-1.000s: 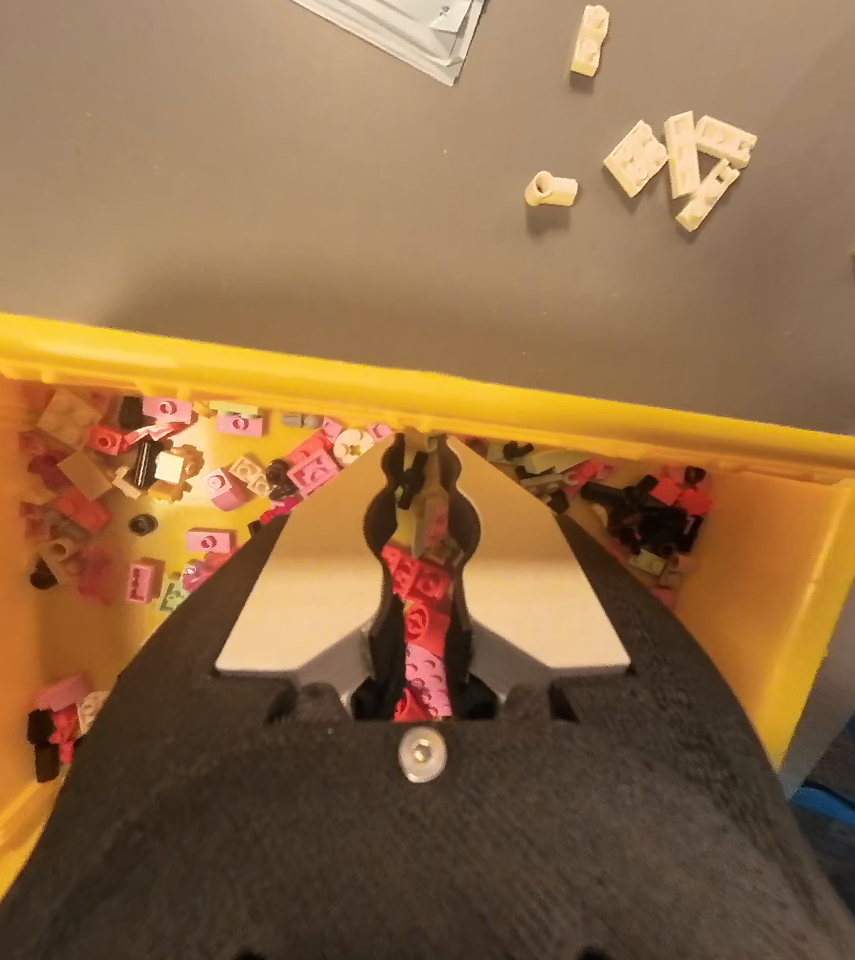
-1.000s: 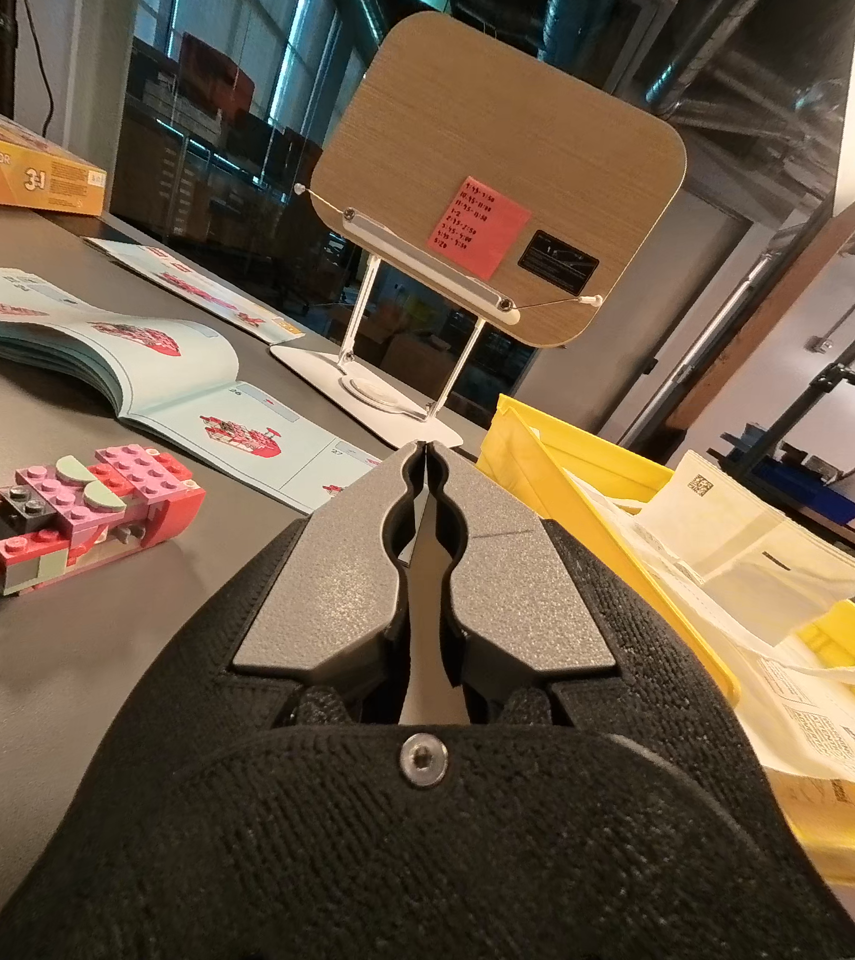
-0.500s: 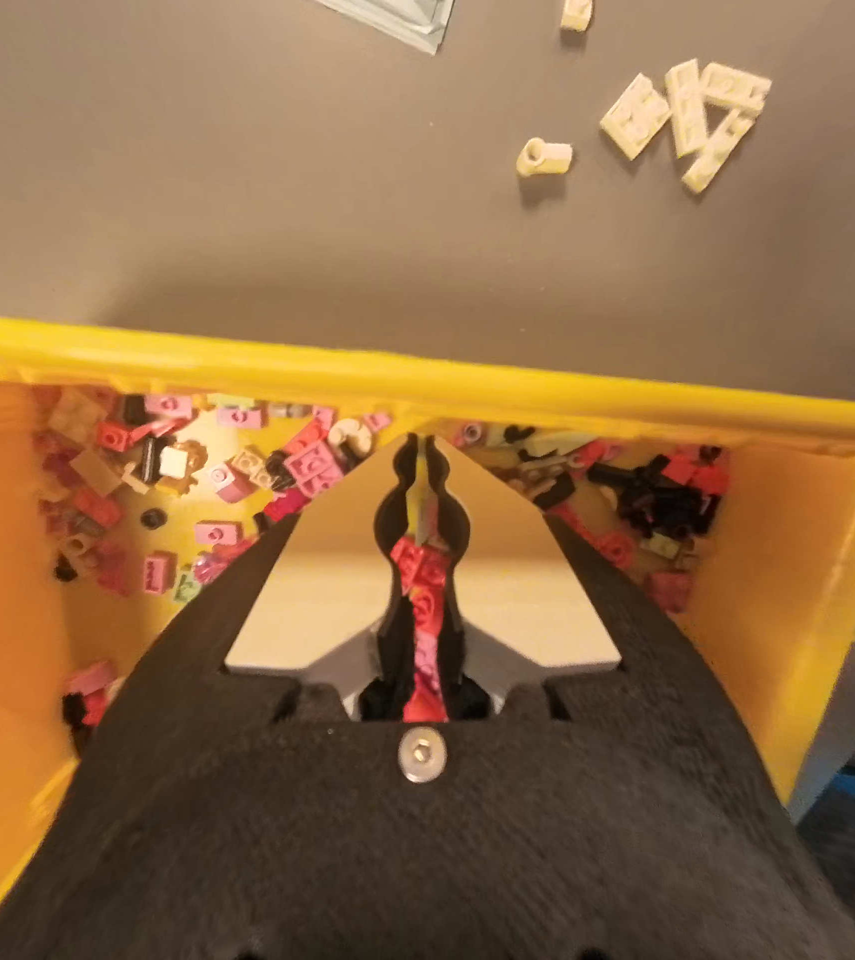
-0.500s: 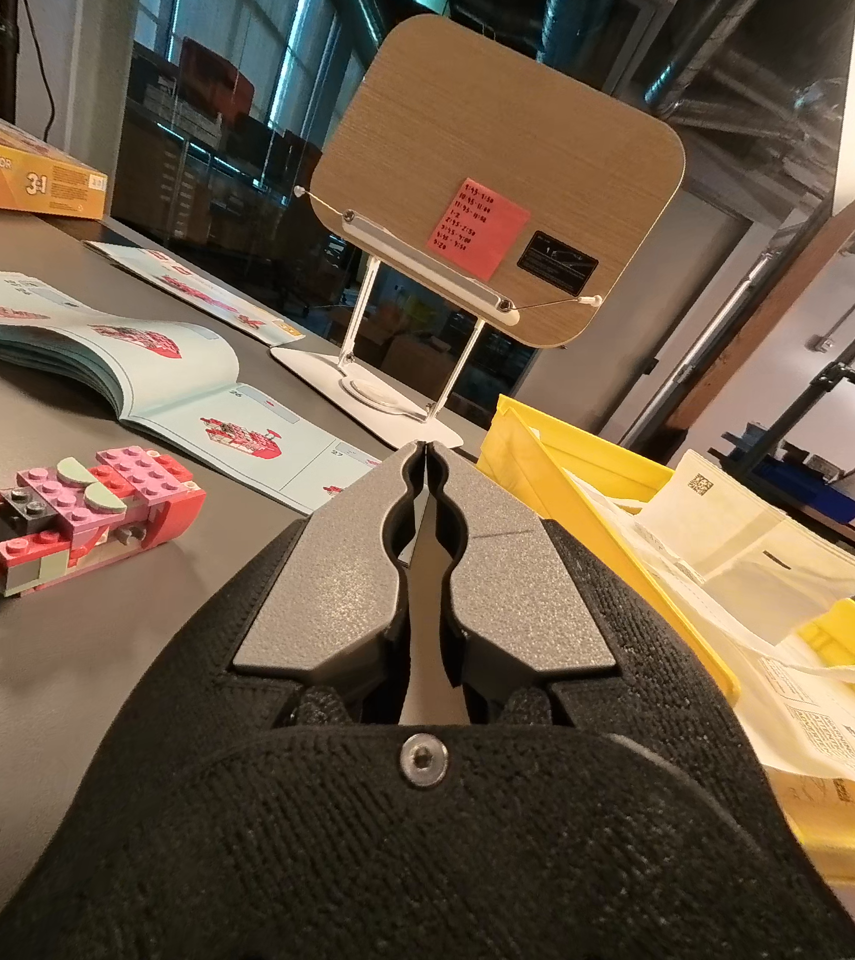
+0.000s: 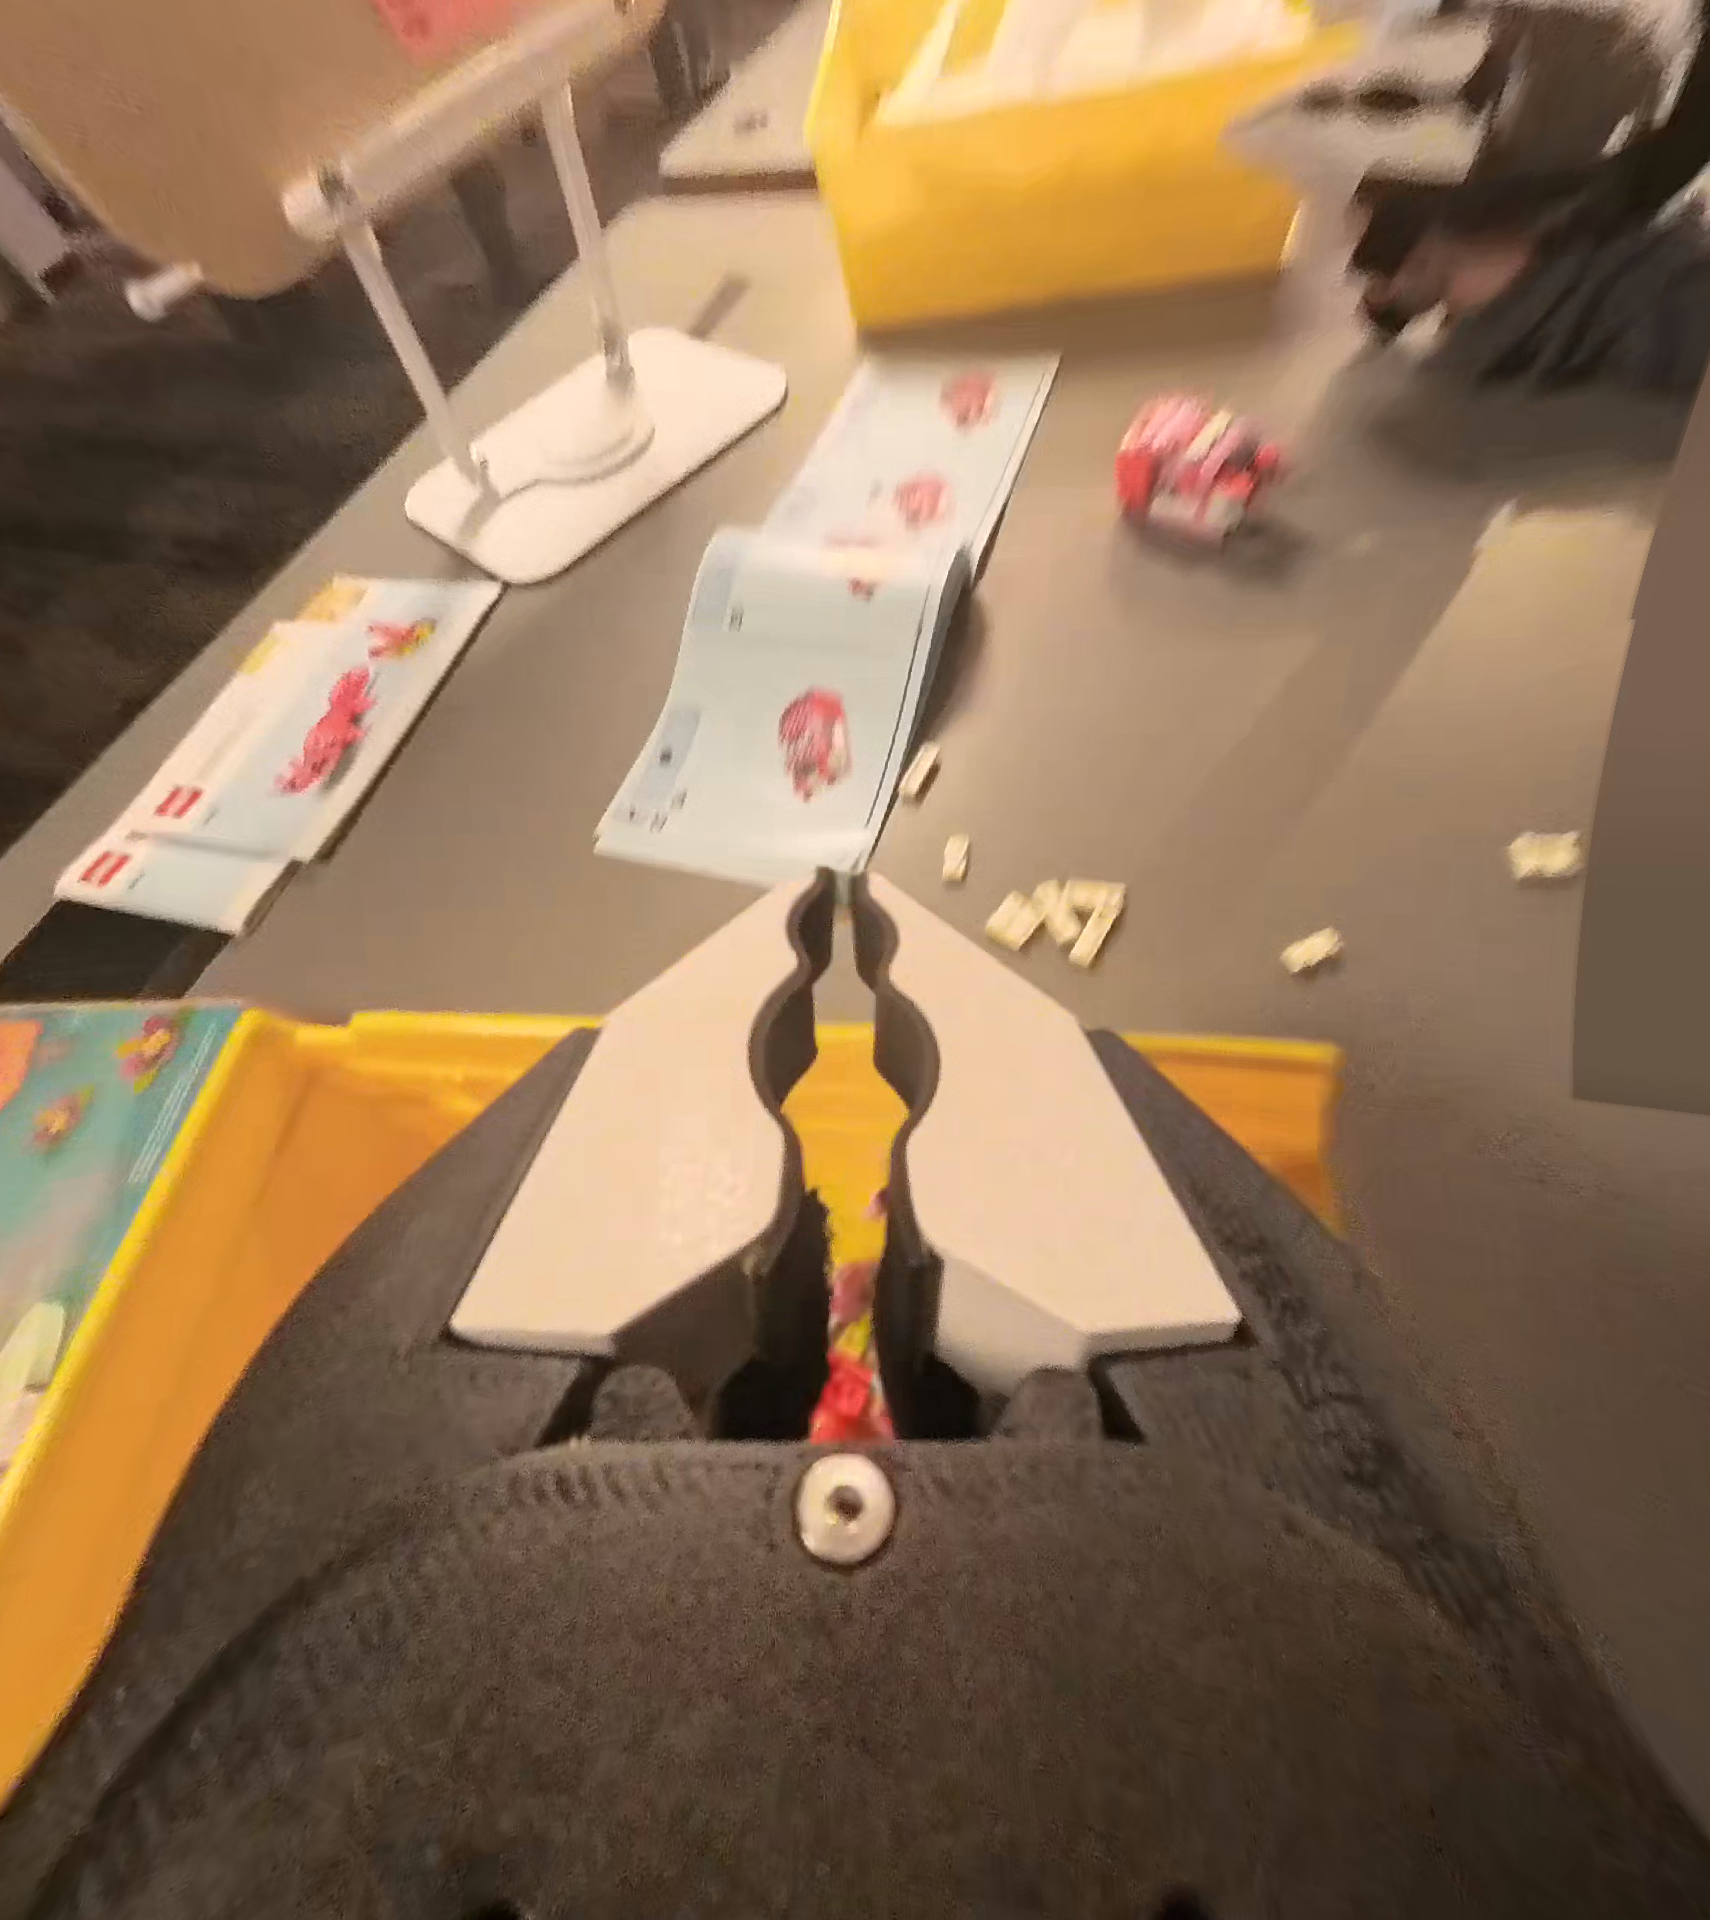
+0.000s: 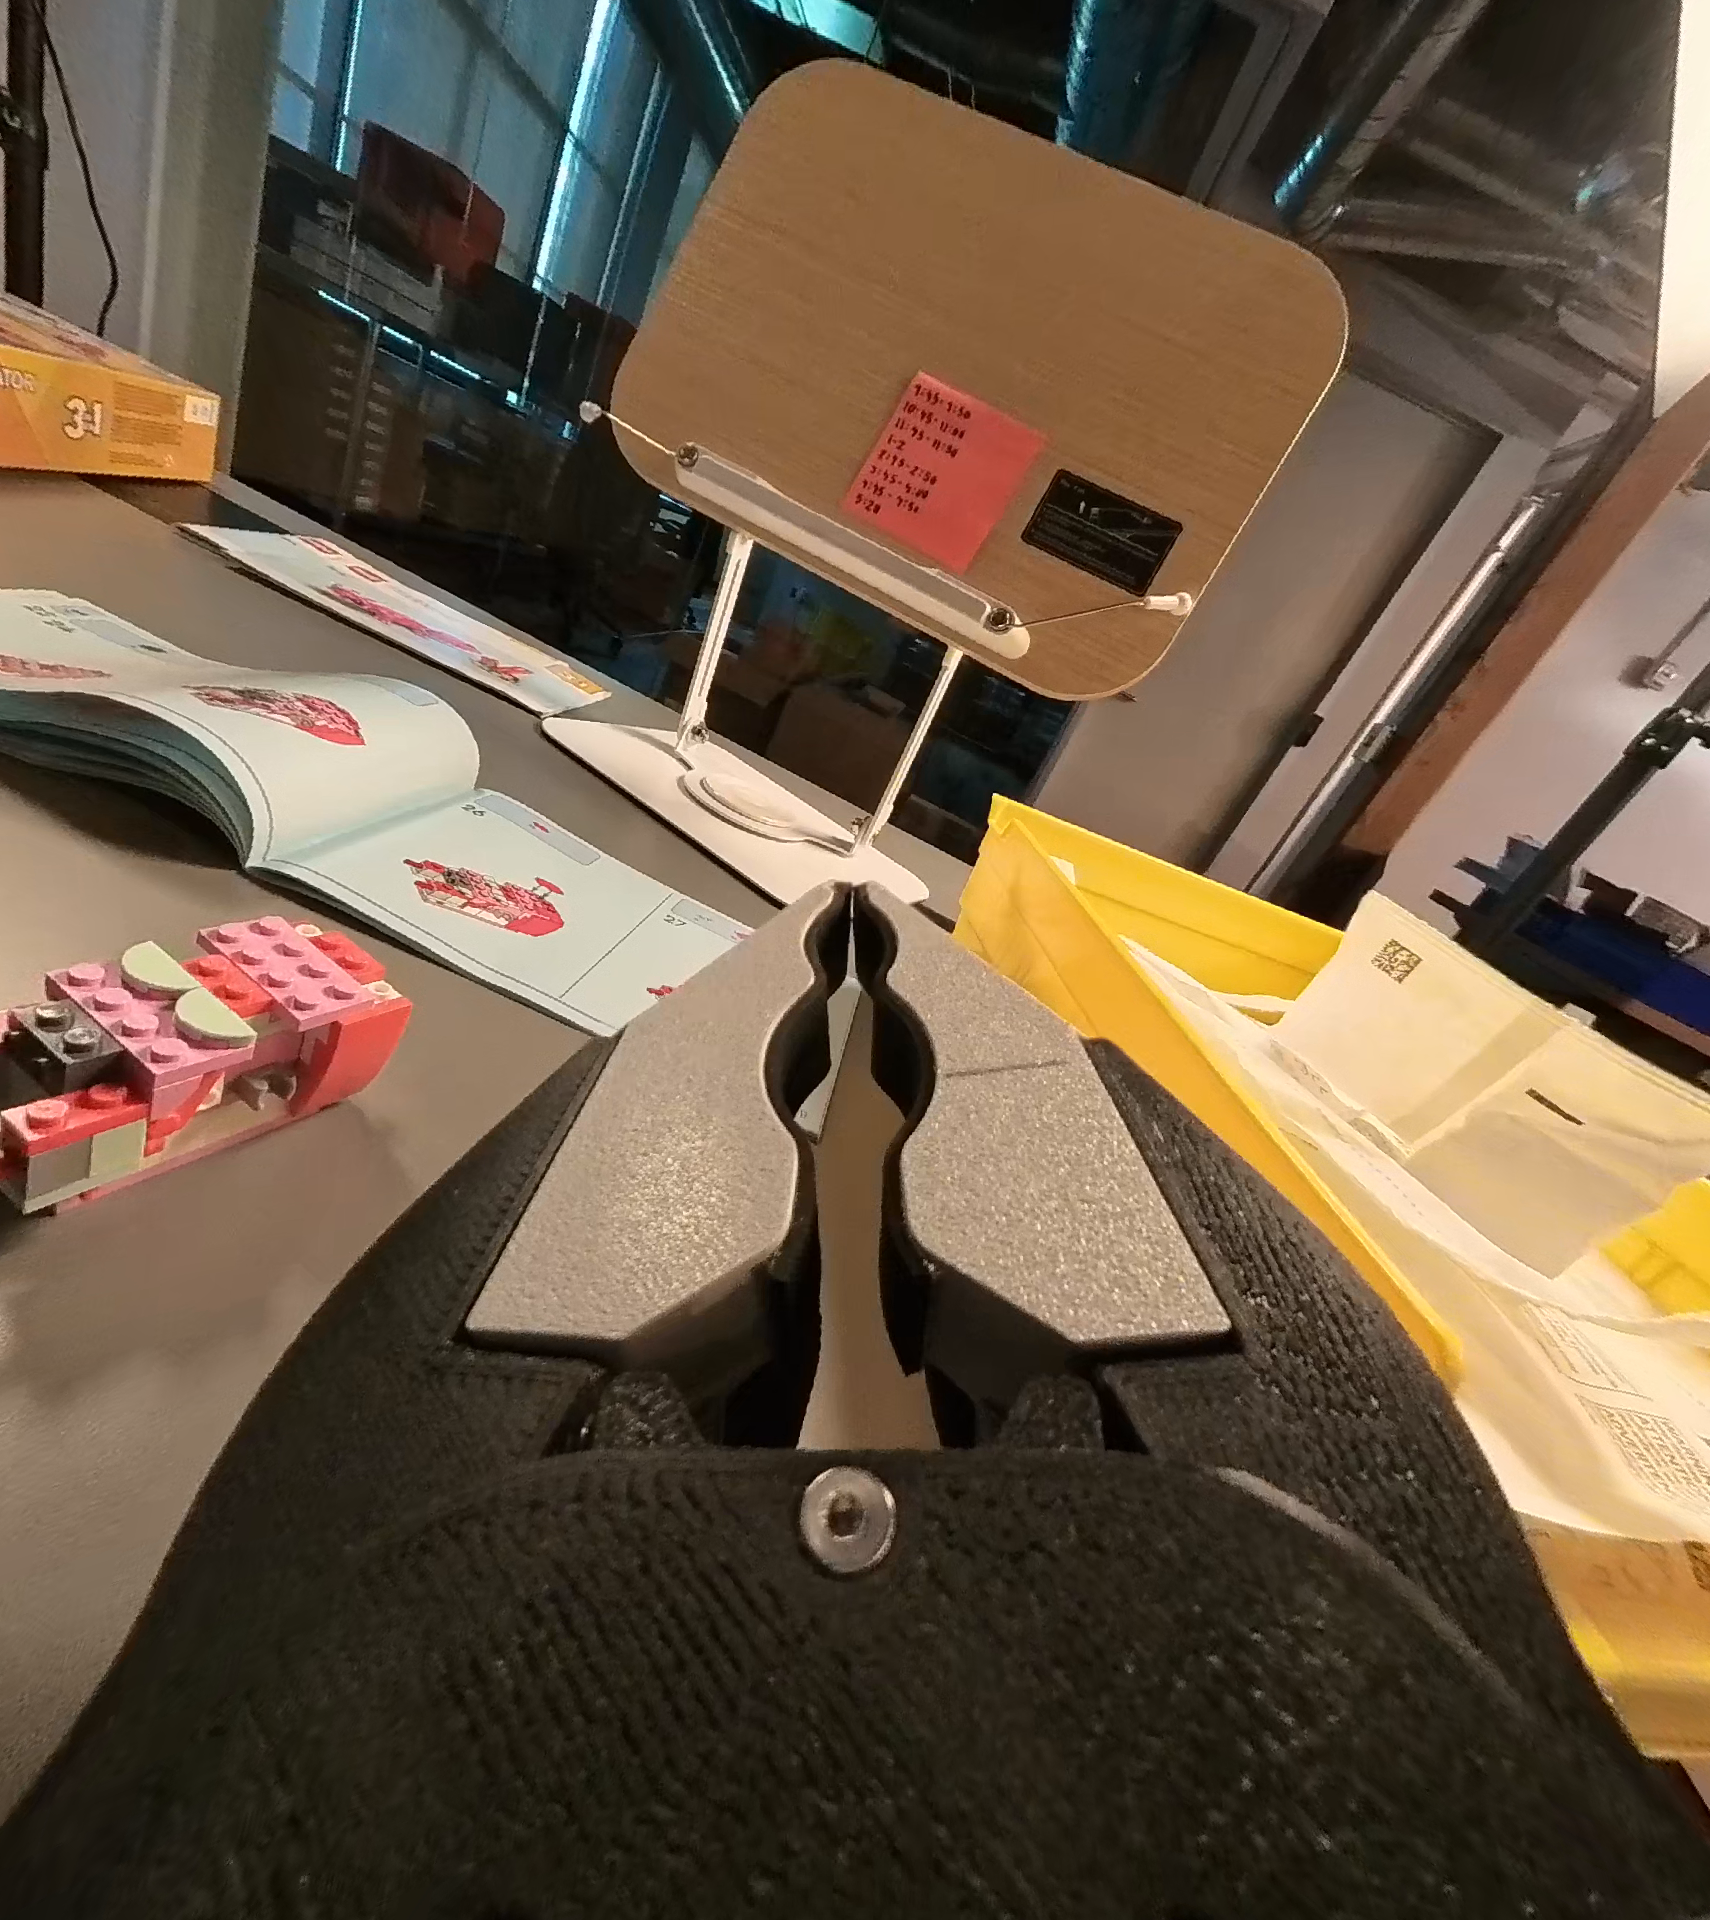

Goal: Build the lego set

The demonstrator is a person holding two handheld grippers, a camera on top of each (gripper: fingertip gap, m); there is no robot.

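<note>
Two grippers: the left gripper (image 5: 838, 891), mid-frame over a yellow bin (image 5: 435, 1049), has its fingers narrowed on what seems a small pale piece (image 5: 838, 904), which such a slight tip-hold could drop; the right gripper (image 6: 849, 906) has its fingers pressed together on nothing

We see the left wrist view smeared by motion blur — the cream pieces (image 5: 1057, 918) on the table (image 5: 477, 914) are too soft to tell apart. Something pale sits at the left gripper (image 5: 838, 896) tips; we cannot tell what. Its body hides most of the yellow bin (image 5: 435, 1081). The orange box (image 6: 51, 405) is cut by the right view's left edge — the paper-filled bin (image 6: 1183, 935) by its right.
</note>
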